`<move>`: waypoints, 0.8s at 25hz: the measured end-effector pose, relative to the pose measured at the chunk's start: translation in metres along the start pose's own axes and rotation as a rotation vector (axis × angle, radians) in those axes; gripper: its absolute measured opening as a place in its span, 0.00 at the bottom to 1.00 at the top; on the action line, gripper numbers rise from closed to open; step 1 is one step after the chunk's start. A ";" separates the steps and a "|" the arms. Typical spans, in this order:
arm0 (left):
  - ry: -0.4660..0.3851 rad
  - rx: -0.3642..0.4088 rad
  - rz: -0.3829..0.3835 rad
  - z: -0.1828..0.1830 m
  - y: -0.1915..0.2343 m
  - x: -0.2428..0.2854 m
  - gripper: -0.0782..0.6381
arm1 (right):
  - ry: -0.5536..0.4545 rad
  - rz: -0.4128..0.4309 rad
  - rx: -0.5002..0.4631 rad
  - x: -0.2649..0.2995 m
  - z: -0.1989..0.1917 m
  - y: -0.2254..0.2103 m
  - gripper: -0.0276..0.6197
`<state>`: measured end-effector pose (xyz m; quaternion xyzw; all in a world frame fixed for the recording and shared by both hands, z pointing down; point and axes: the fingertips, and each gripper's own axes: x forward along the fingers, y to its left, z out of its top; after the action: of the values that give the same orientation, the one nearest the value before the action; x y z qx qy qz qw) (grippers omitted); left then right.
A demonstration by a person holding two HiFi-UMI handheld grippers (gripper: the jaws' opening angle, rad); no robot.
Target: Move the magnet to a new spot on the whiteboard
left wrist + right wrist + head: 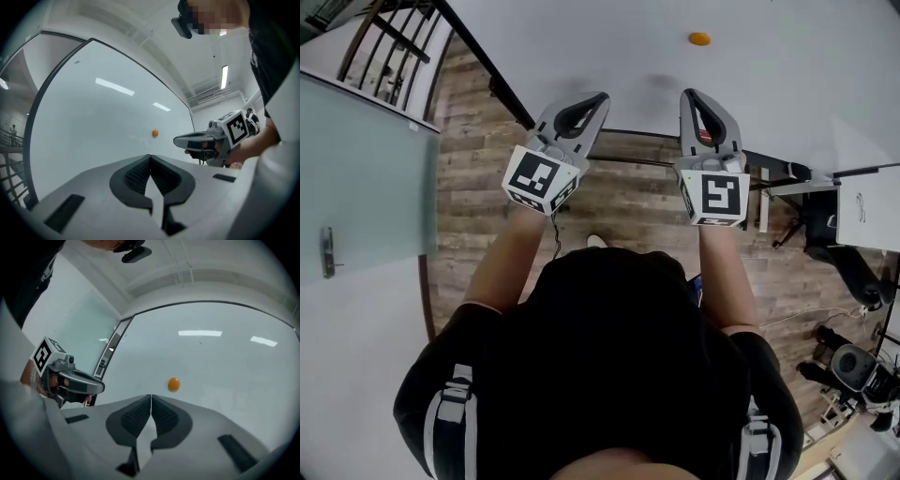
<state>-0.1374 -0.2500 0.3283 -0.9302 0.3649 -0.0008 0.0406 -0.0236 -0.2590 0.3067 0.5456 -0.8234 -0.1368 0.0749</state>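
A small round orange magnet (699, 38) sticks to the white whiteboard (609, 47), alone on its surface. It also shows in the left gripper view as the magnet (155, 133) and in the right gripper view as the magnet (174, 384). My left gripper (602, 97) is shut and empty, held level a short way off the board, left of and below the magnet. My right gripper (688, 94) is also shut with nothing in it, pointing at the board just below the magnet. Both jaw pairs meet tip to tip in their own views, left gripper (150, 156), right gripper (151, 396).
The whiteboard stands on a black frame (492, 70) over a wooden floor (478, 197). A frosted glass panel (356, 178) and a railing (389, 47) lie to the left. Stands, cables and gear (848, 356) clutter the floor at right.
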 end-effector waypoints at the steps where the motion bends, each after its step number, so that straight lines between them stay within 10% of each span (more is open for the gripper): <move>1: -0.004 0.004 -0.004 0.002 0.002 0.002 0.12 | 0.000 -0.020 -0.008 0.003 0.003 -0.003 0.05; 20: -0.046 0.033 -0.049 0.016 0.015 0.043 0.12 | -0.001 -0.270 -0.058 0.046 0.025 -0.045 0.18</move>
<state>-0.1154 -0.2890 0.3099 -0.9377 0.3410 0.0136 0.0644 -0.0087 -0.3149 0.2679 0.6490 -0.7382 -0.1698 0.0710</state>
